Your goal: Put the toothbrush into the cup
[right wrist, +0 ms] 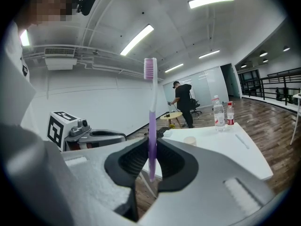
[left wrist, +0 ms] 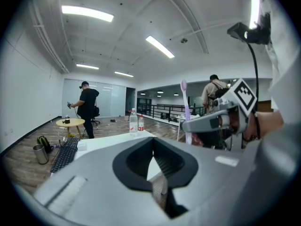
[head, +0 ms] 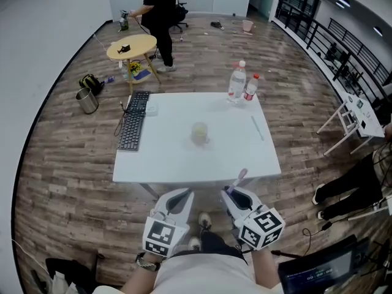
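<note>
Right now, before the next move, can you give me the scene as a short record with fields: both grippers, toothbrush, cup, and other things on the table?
right gripper: shut on the toothbrush, just short of the near edge of the table
toothbrush: upright, bristles up, held by its lower handle
left gripper: shut, empty
cup: upright near the middle of the table, apart from both grippers
also on table: keyboard at the left edge, two bottles at the far edge
task: toothbrush not yet in cup
</note>
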Action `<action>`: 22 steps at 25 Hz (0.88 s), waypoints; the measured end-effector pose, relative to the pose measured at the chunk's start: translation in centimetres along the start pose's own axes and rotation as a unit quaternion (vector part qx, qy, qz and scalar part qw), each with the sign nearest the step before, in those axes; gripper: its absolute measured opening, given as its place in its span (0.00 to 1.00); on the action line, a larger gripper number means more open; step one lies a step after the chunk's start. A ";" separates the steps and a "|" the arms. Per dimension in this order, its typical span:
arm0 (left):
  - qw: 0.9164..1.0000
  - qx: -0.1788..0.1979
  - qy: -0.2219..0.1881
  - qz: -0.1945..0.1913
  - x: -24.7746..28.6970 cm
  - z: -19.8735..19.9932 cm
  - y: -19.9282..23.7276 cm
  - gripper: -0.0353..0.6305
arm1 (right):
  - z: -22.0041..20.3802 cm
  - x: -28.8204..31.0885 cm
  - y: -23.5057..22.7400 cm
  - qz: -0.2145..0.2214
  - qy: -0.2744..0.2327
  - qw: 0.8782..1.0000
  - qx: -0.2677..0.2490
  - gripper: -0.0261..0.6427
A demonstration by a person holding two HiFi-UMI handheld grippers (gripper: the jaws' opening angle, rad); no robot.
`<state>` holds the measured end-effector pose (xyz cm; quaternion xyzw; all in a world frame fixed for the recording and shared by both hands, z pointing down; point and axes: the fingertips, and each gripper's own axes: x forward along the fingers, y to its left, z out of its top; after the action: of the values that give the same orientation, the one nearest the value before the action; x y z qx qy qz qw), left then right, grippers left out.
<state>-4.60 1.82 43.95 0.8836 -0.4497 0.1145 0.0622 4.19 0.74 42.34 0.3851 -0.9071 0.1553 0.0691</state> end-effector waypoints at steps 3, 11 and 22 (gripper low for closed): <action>1.000 0.000 0.003 -0.001 0.6 0.2 0.3 0.06 | 0.3 0.2 -0.6 -0.001 -0.002 1.000 0.006 0.12; 1.000 0.003 0.007 -0.006 2.7 0.5 0.4 0.06 | 0.6 0.9 -2.6 -0.004 -0.002 1.000 0.009 0.12; 1.000 0.004 0.009 -0.001 5.7 1.5 2.6 0.06 | 1.9 3.9 -4.9 0.008 -0.003 1.000 0.010 0.12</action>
<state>-3.27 -4.50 43.95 0.8832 -0.4478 0.1240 0.0630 4.96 -5.72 42.61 0.3788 -0.9088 0.1635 0.0617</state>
